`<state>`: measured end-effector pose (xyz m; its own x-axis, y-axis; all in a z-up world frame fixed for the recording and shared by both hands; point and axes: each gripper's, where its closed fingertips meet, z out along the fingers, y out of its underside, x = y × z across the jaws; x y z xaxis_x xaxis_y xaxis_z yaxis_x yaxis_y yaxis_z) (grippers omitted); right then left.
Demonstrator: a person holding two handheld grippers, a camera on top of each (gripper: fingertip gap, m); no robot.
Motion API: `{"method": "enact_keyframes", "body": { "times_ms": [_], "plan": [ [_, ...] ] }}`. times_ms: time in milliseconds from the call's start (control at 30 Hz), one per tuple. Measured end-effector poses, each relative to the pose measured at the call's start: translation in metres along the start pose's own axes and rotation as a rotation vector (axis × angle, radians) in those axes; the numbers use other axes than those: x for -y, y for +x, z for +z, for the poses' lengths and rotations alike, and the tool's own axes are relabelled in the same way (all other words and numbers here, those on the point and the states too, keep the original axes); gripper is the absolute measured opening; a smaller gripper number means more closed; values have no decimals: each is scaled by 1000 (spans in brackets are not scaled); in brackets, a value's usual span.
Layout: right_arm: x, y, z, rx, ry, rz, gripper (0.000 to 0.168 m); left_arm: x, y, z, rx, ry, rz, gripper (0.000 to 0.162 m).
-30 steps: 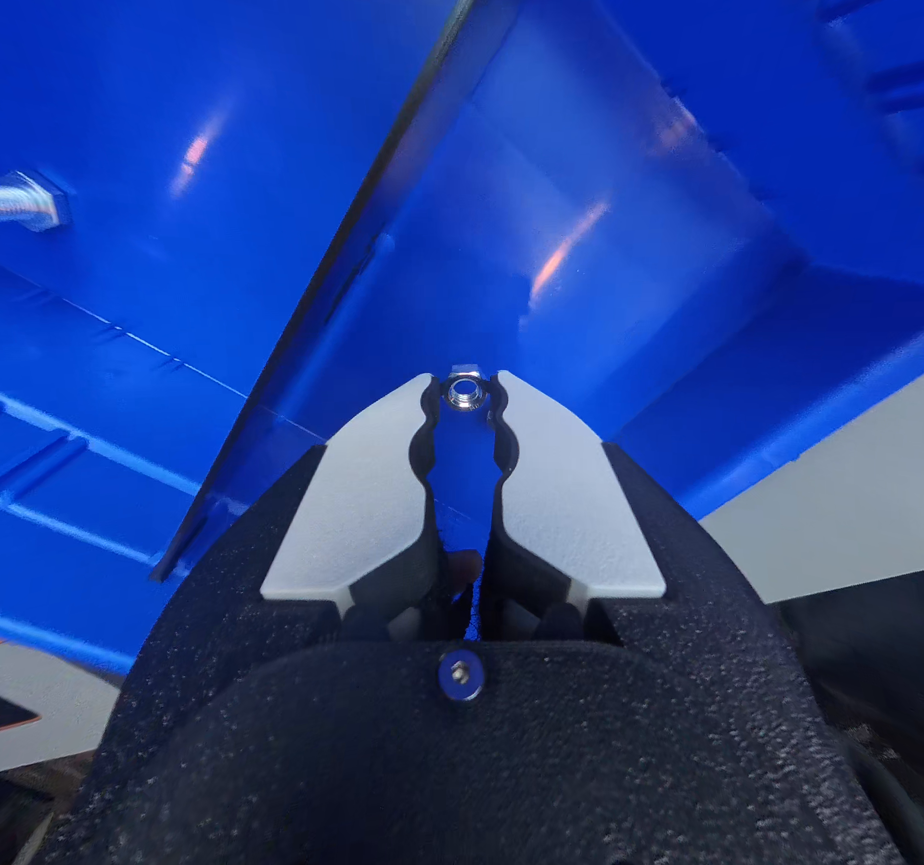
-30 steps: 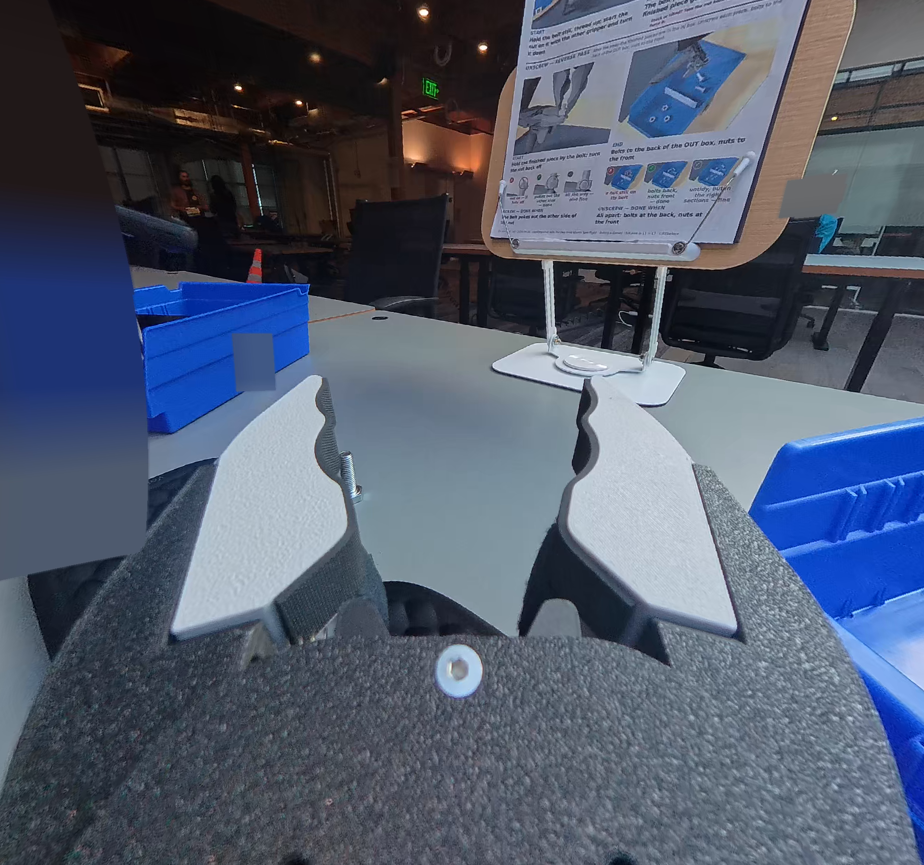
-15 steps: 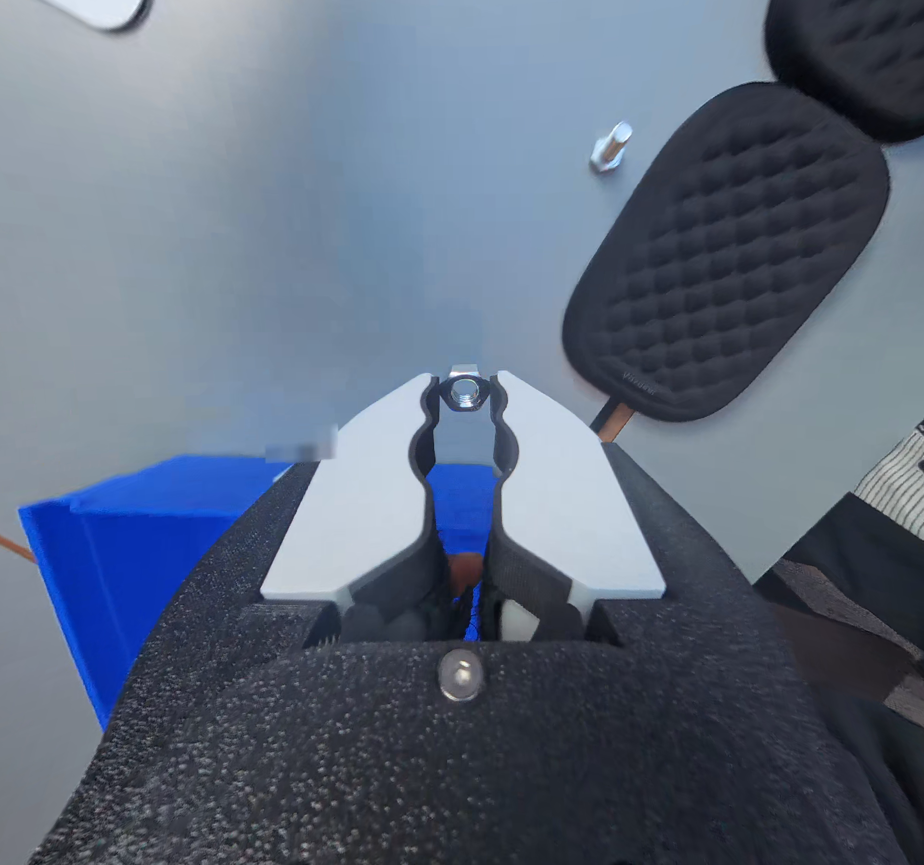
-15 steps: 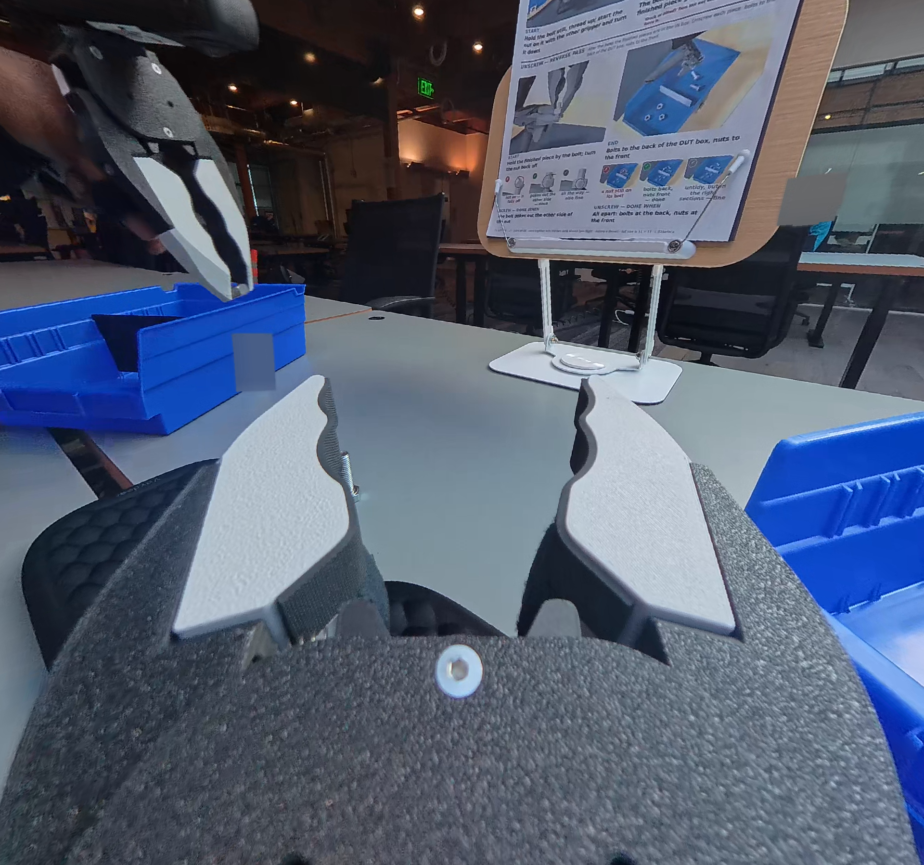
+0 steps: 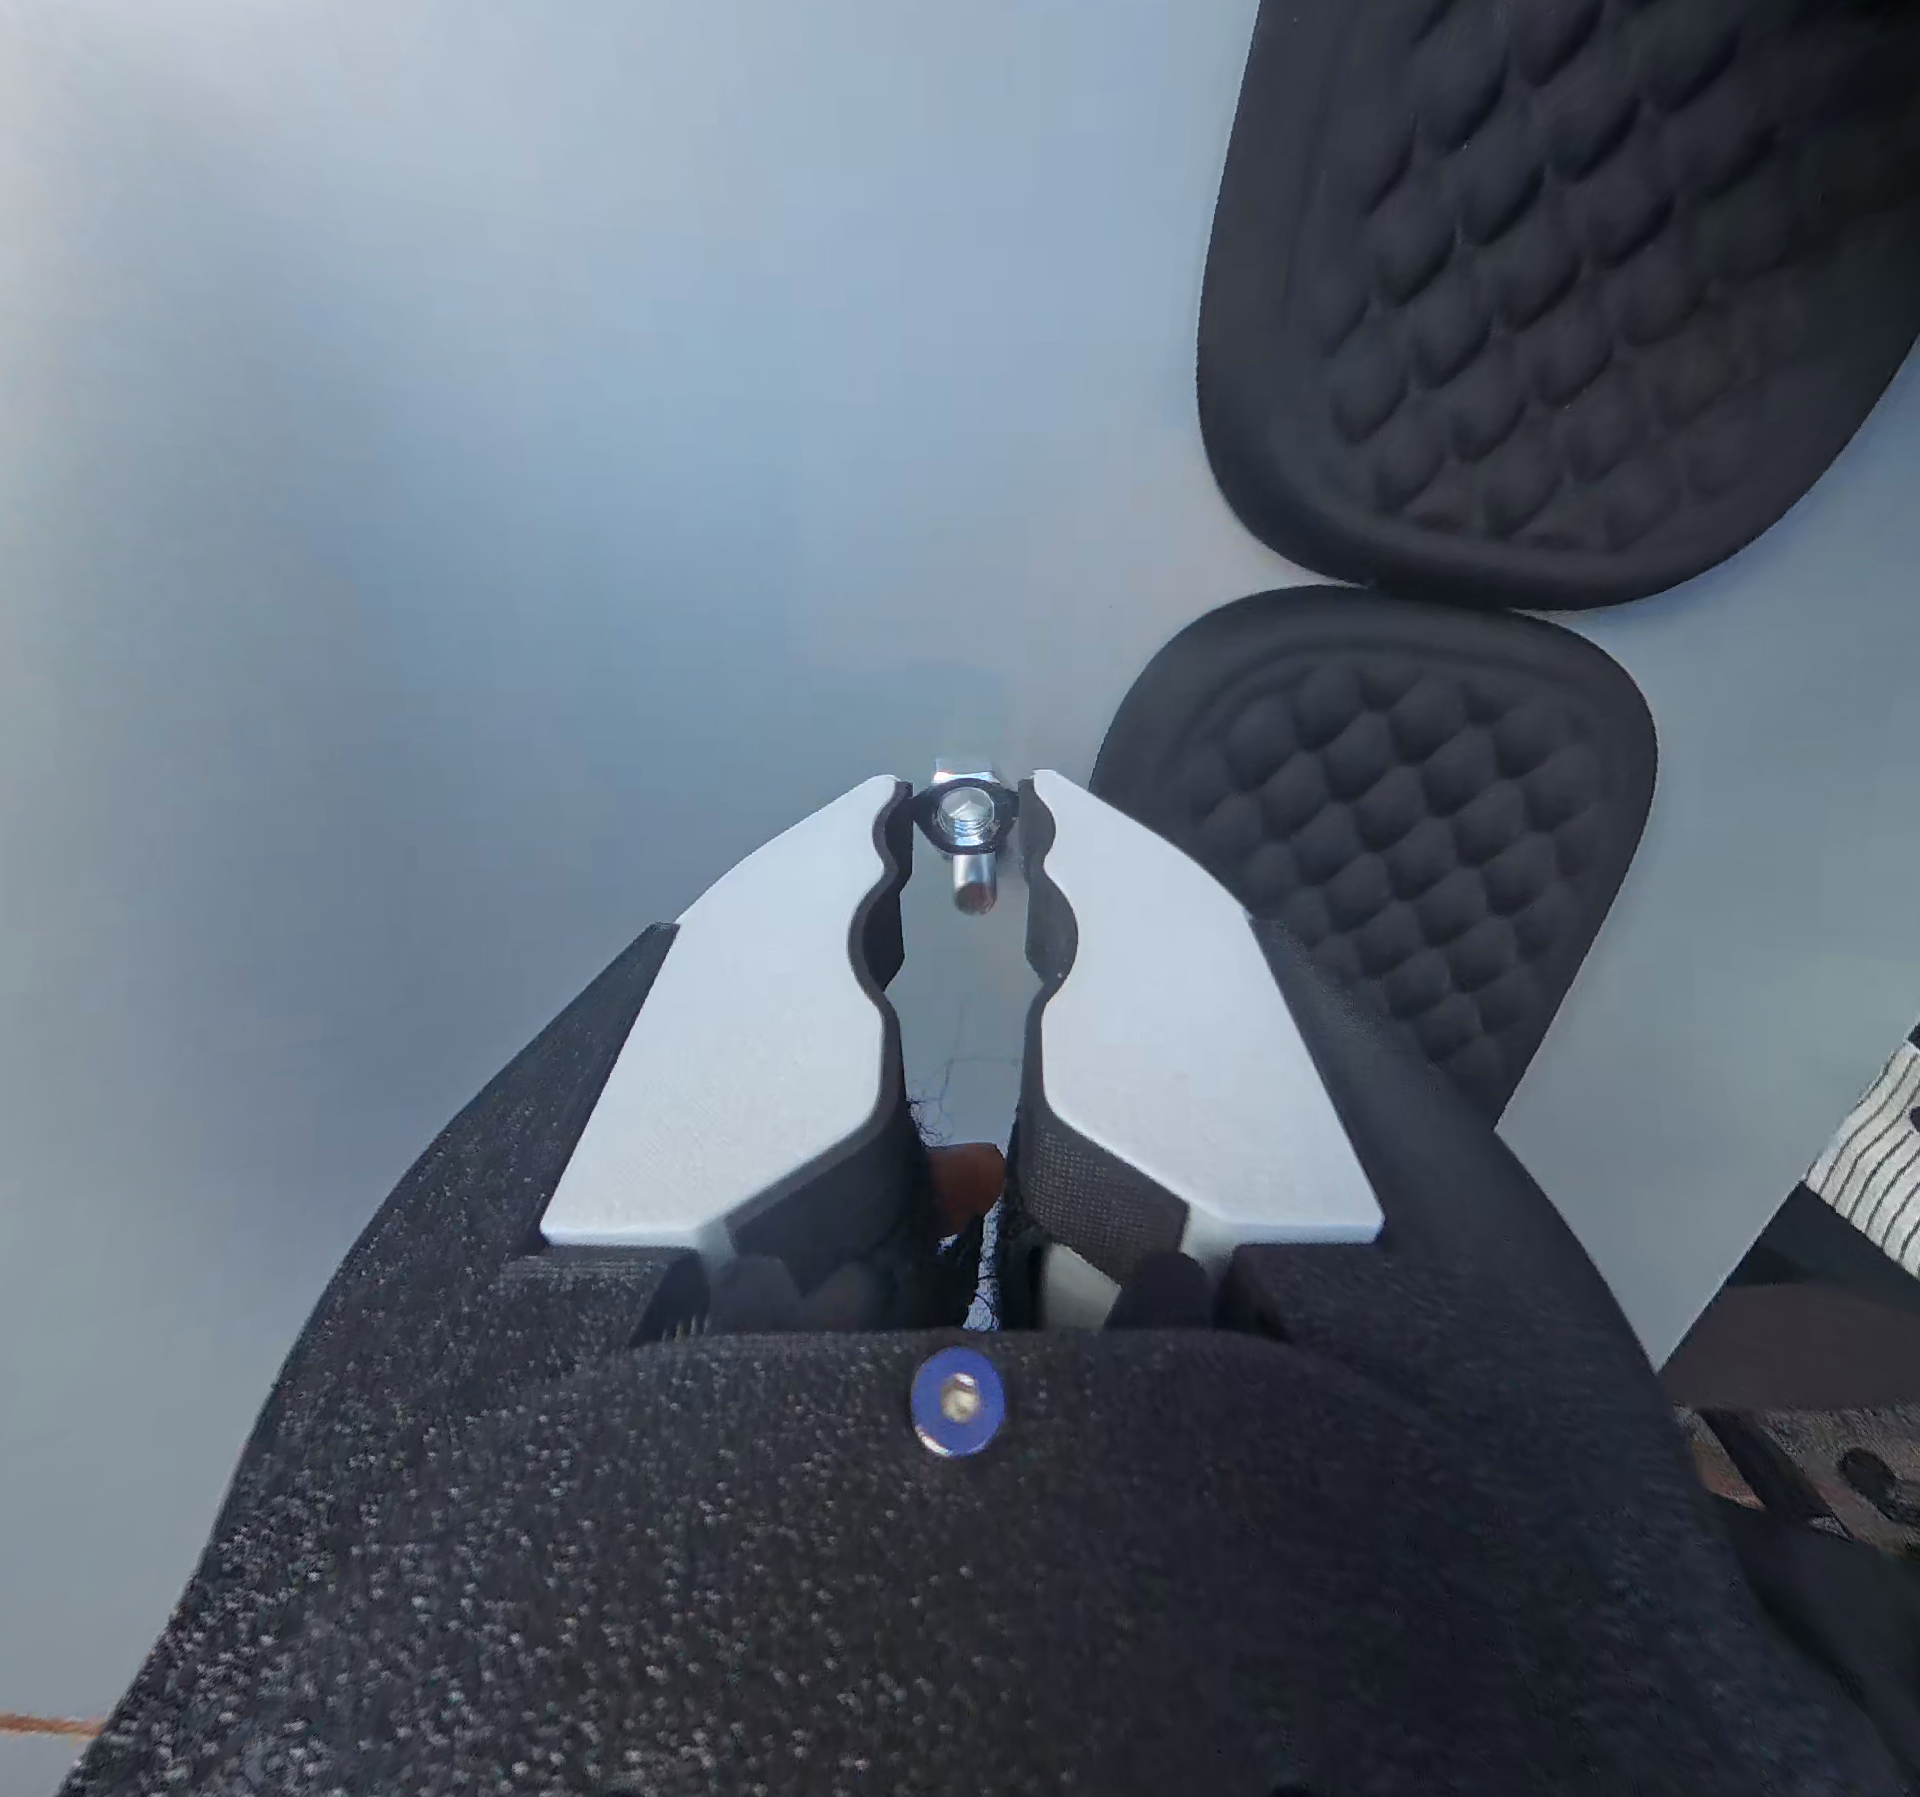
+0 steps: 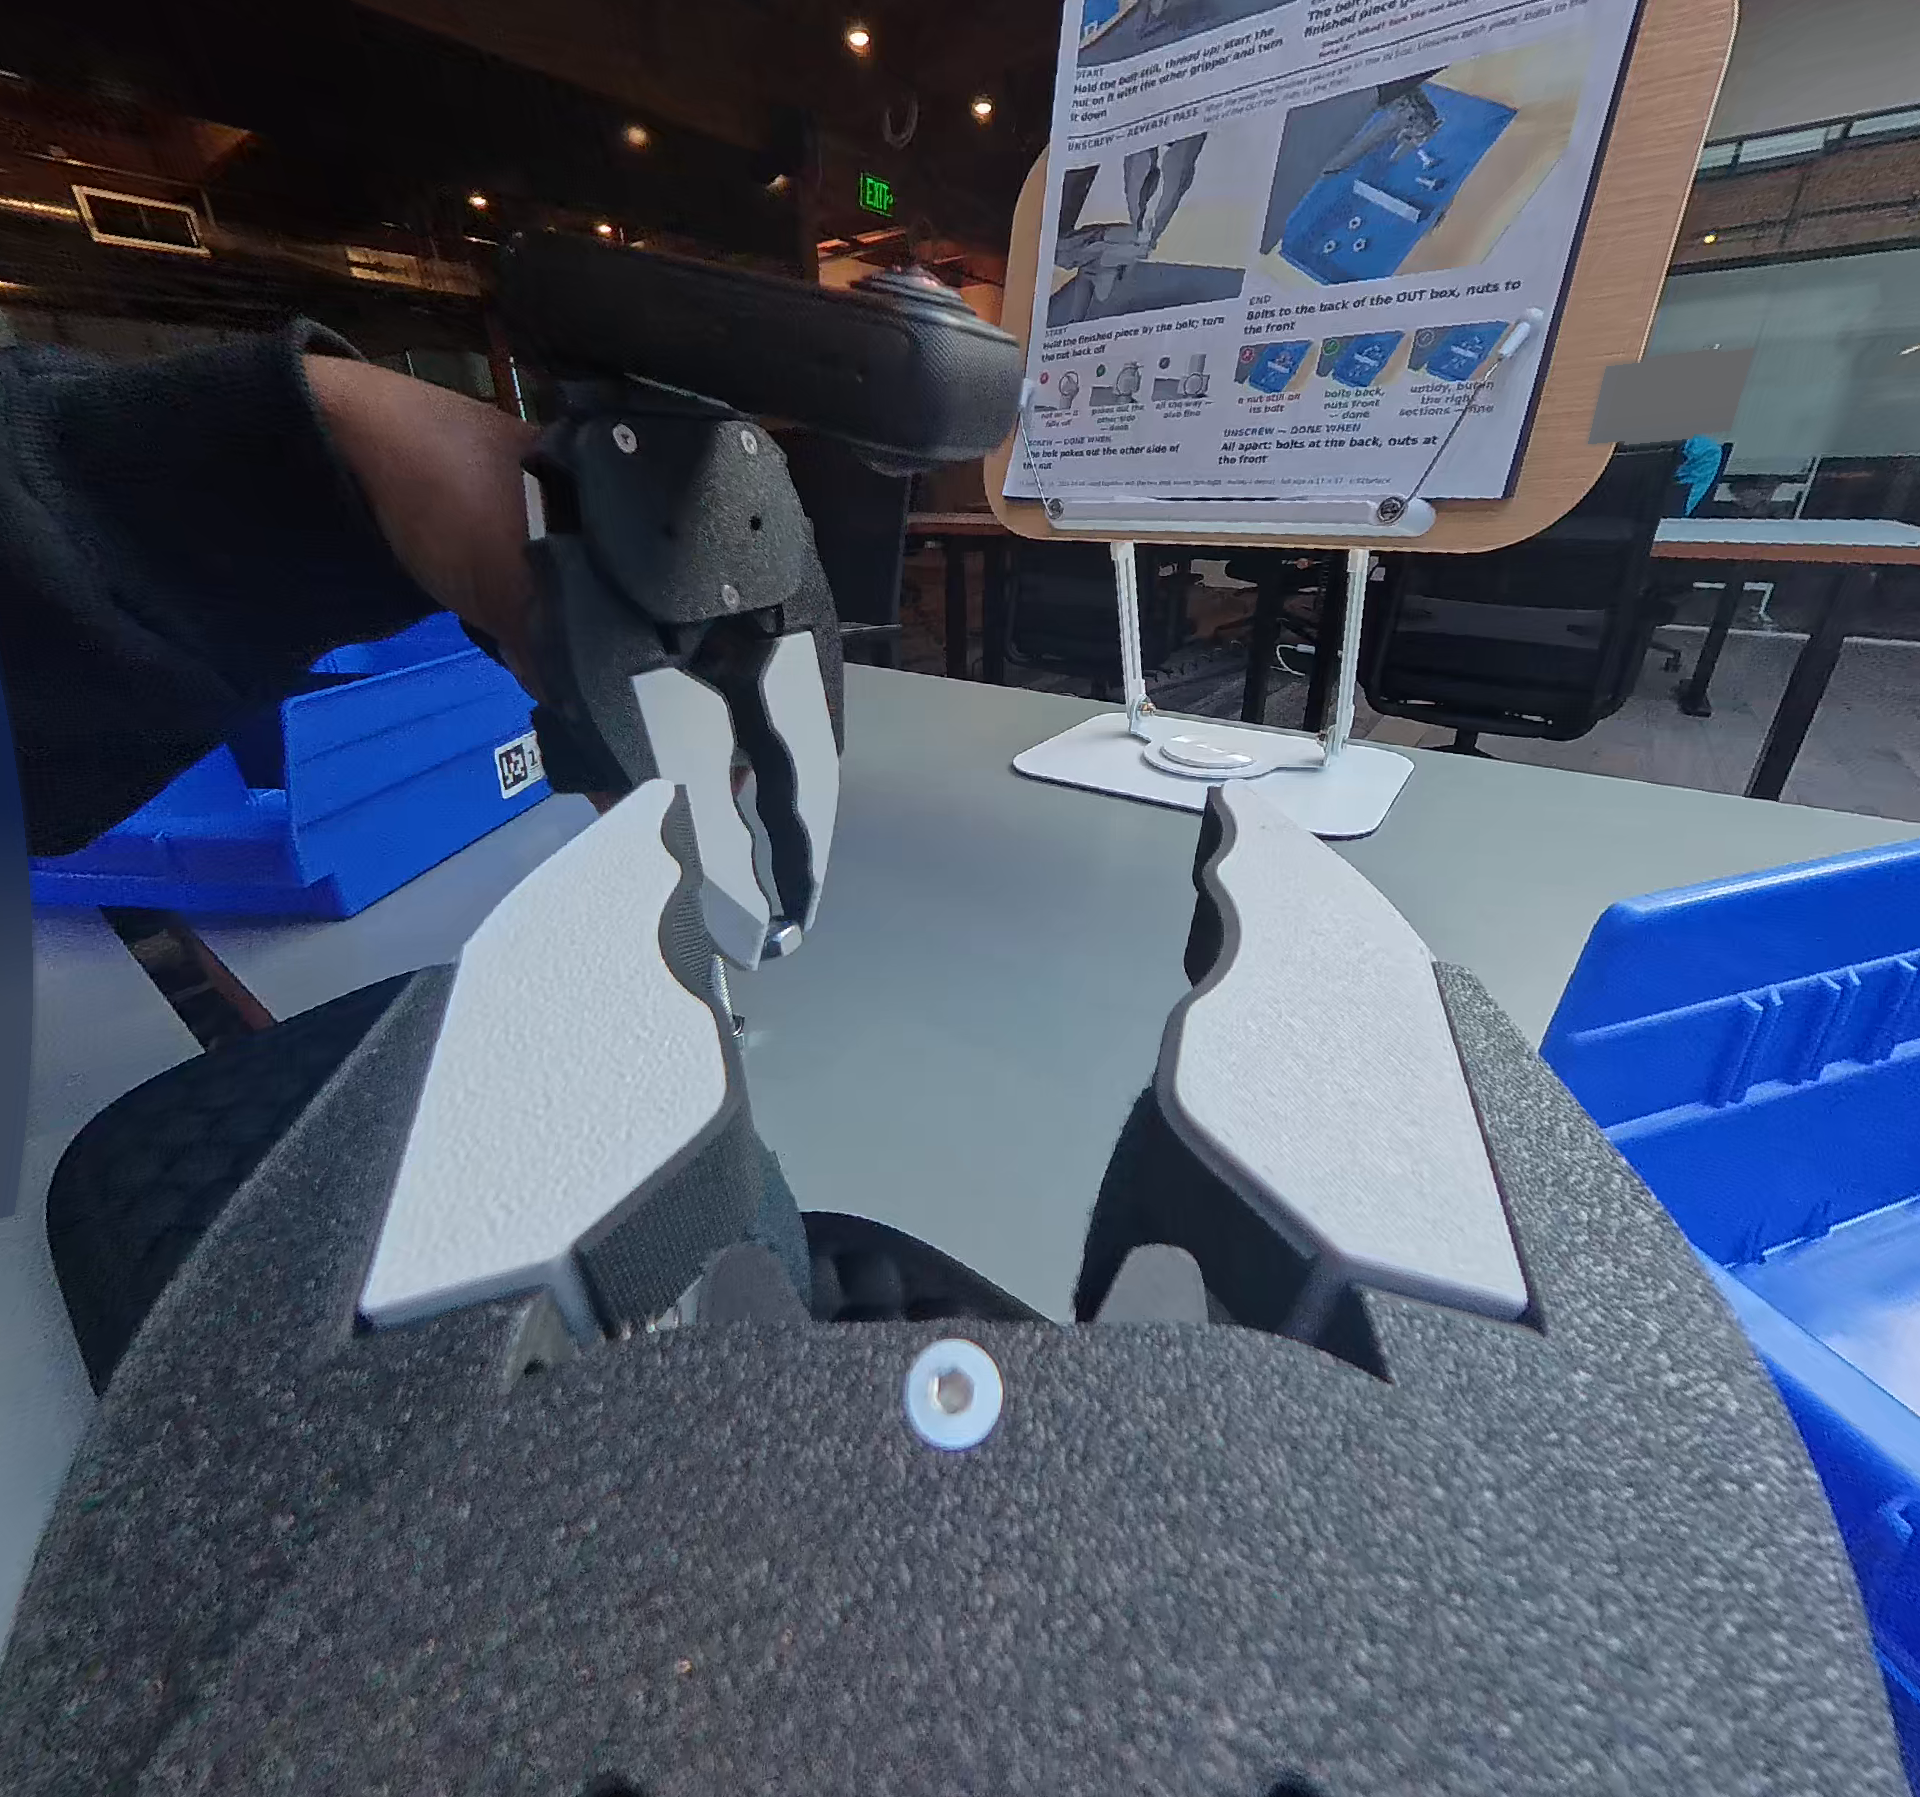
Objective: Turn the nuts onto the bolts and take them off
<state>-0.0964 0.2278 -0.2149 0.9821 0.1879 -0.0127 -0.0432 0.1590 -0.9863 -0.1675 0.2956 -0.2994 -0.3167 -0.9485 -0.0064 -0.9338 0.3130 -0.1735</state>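
Left gripper [image 5: 966,802] pinches a silver nut [image 5: 964,820] at its fingertips, pointing down at an upright bolt [image 5: 972,883] on the grey table [image 5: 520,397]; contact between nut and bolt cannot be told. Right gripper [image 6: 940,848] rests wide open, empty, just right of the bolt. Blue bins sit far left [image 6: 343,791] and near right [image 6: 1766,1072].

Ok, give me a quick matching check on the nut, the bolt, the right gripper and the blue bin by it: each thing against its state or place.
1. nut
2. bolt
3. right gripper
4. blue bin

A. wide open, holding nothing
B. pinched at the tips of the left gripper
C. standing upright on the table
D. just right of the right gripper

Pairs: 1-B, 2-C, 3-A, 4-D
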Motion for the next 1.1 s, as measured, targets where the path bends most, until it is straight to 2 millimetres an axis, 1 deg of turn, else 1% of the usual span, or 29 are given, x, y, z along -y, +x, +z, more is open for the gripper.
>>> {"method": "enact_keyframes", "body": {
  "times_ms": [167,333,733,767,833,933,1000,1100],
  "plan": [
    [0,0,0,2,0,-1,91,5,3,23,-15,-57,23,19],
    [0,-1,0,3,-1,-1,91,4,6,38,-20,-102,37,19],
    [0,-1,0,4,-1,-3,91,3,12,46,-42,-115,42,19],
    [0,-1,0,3,0,-3,91,4,12,46,-44,-109,40,20],
    [0,-1,0,3,0,-2,91,6,13,44,-50,-96,34,26],
    [0,-1,0,3,1,-2,91,8,13,38,-52,-65,22,31],
    [0,-1,0,3,2,-1,91,8,10,28,-36,-20,4,37],
    [0,-1,0,4,0,-2,91,18,5,4,-9,160,-55,48]
  ]
}}
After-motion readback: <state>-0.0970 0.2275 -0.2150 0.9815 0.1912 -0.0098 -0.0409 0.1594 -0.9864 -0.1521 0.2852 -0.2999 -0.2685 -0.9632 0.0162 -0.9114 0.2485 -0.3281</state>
